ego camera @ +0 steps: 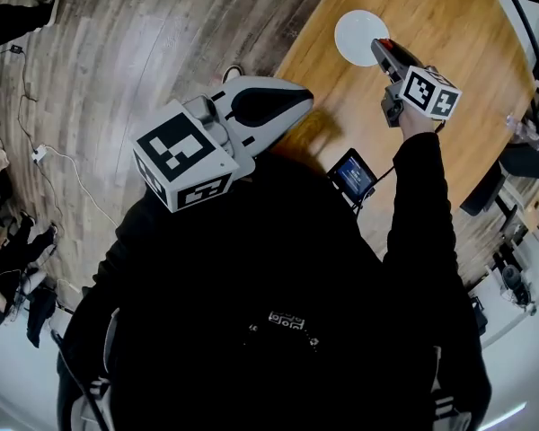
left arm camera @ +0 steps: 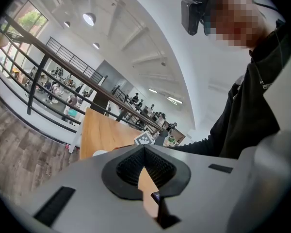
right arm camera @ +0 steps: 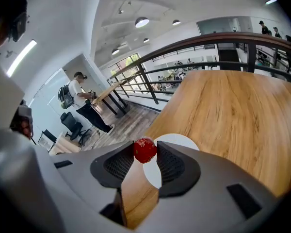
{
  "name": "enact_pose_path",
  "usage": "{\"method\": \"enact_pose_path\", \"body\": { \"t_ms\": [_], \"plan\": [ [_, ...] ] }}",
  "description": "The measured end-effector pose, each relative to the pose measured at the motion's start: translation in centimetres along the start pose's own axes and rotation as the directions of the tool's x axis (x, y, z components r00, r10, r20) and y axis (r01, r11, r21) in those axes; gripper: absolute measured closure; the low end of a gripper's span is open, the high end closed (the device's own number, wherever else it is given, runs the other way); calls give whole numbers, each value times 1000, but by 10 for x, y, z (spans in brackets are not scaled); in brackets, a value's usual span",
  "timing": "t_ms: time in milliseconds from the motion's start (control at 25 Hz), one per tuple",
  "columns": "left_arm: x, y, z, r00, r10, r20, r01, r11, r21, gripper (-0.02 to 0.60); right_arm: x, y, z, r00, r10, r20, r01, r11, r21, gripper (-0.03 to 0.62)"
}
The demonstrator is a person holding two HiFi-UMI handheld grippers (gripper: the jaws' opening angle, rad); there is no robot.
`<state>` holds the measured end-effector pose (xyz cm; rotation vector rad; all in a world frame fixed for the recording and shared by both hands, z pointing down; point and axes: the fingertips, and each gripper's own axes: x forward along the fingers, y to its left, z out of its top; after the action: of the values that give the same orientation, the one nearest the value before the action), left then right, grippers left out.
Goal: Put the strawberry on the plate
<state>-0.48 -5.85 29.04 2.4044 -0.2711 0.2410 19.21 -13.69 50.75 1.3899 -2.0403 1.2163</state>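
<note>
Above the plate [ego camera: 359, 34], right gripper [ego camera: 381, 47] outstretched, pinching strawberry [right arm camera: 145, 150] (left gripper [ego camera: 303, 100] pressed together, held near chest)

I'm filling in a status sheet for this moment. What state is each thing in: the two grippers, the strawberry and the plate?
Left gripper: shut, nothing between its jaws, held up off the table.
Right gripper: shut on the strawberry.
Strawberry: whole, pinched between the right gripper's pads, in the air by the plate's edge, not yet set down.
Plate: flat on the wooden table, nothing on it.
</note>
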Motion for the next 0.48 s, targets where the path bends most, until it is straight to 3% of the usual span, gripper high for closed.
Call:
{"method": "enact_pose_path", "body": {
  "t_ms": [480],
  "plan": [
    [-11,0,-5,1000,18,19,-18,1000,-25,583,31,-34,-24,993,-69,-100,71,997,10,437]
  ]
}}
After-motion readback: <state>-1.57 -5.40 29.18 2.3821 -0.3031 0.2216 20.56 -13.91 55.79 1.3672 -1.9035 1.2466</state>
